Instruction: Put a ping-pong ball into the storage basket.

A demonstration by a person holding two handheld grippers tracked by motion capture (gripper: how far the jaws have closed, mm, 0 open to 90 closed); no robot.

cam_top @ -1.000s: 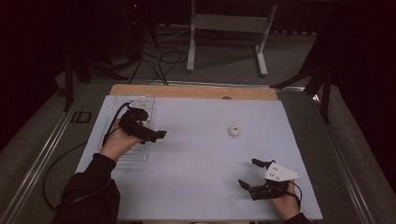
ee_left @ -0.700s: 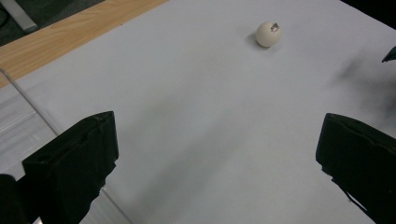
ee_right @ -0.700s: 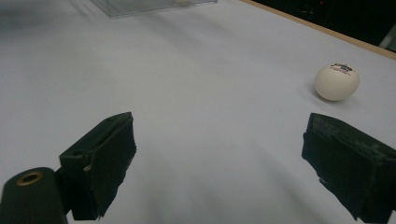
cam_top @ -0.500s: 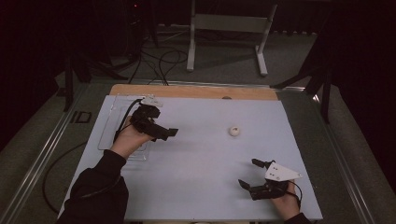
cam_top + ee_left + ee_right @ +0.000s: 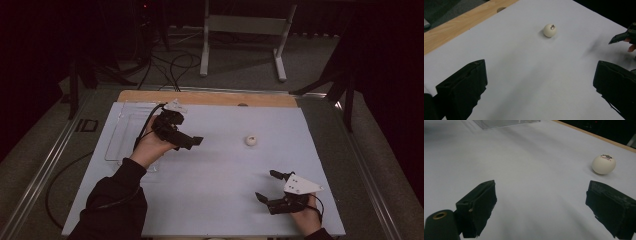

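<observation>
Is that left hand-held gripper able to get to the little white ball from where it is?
Probably yes. The left hand-held gripper points toward the ball with its jaws wide open, and just bare white table lies between them. The clear tray sits behind it, out of the way.

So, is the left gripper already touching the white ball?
Apart. In the left gripper view the white ball lies far ahead of the open jaws, with bare table between; the high view shows the left gripper short of it.

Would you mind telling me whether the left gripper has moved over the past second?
Yes. The left gripper has moved away from the clear tray and rightward across the table toward the ball, its jaws open.
</observation>
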